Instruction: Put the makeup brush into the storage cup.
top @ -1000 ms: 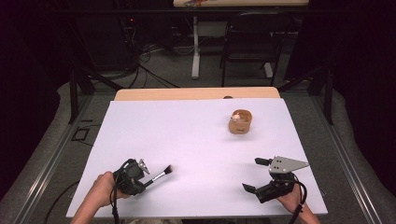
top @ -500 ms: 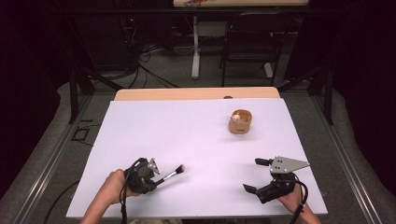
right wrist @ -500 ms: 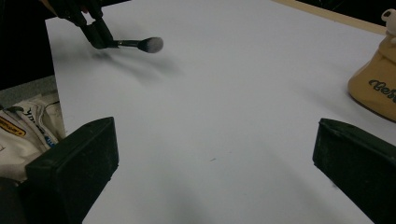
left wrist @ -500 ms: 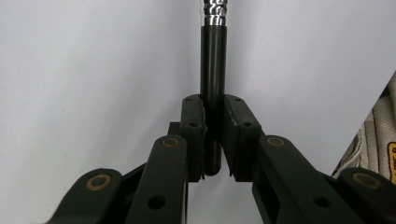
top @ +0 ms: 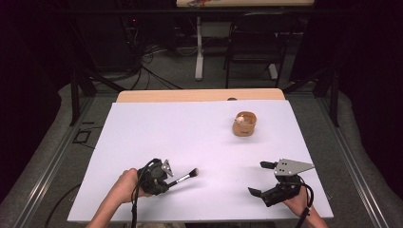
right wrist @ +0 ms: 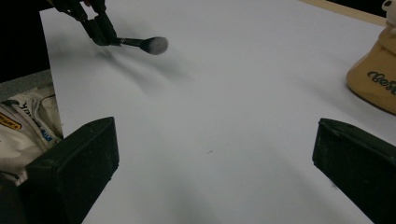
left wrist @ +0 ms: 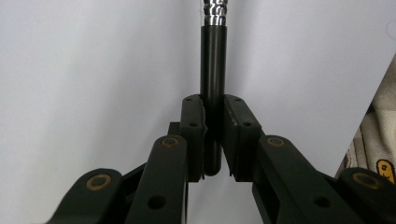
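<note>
The left gripper pinches the brush near the table's front edge; its bristles point toward the cup, far right. The right gripper is spread, nearer the cup.

The white bench surface is open across its centre and far left. The tan holder stands alone at far right, well apart from both grippers. The makeup brush projects rightward from the left gripper; open surface separates its bristles from the right gripper.
</note>
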The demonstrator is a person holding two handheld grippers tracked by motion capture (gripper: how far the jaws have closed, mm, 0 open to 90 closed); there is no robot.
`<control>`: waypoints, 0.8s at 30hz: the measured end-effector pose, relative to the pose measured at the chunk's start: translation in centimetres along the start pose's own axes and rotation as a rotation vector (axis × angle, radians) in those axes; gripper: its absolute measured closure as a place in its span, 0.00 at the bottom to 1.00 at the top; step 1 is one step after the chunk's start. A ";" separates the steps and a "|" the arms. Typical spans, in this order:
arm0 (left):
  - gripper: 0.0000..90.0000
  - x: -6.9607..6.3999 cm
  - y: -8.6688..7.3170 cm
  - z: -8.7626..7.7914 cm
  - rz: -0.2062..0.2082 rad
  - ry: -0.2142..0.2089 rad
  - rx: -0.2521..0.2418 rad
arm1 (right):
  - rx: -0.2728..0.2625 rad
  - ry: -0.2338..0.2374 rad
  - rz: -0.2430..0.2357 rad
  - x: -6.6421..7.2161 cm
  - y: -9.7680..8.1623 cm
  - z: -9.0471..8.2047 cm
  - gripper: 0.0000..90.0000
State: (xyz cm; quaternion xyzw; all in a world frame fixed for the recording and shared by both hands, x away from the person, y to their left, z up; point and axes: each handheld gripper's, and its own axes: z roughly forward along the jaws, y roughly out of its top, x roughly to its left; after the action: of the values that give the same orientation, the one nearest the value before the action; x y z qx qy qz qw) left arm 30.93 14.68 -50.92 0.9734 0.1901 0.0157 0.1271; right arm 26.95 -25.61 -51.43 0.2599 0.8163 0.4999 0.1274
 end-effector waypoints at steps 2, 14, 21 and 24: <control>0.88 0.0 0.4 0.0 0.013 -0.004 0.000 | 0.007 0.001 0.002 0.0 0.0 0.0 0.00; 0.88 -0.3 1.8 0.2 0.062 -0.019 0.011 | 0.031 -0.007 -0.005 0.0 0.1 0.1 0.00; 0.88 -0.4 2.3 0.4 0.070 -0.023 0.010 | 0.039 -0.012 -0.003 0.0 0.0 0.1 0.00; 0.88 -0.4 2.6 0.5 0.076 -0.022 0.008 | 0.044 -0.013 0.001 0.0 0.0 0.1 0.00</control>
State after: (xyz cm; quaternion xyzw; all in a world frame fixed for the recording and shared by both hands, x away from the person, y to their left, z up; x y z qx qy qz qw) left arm 31.53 12.07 -50.70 0.9805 0.1515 0.0090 0.1247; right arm 27.03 -25.50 -51.48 0.2661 0.8261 0.4802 0.1268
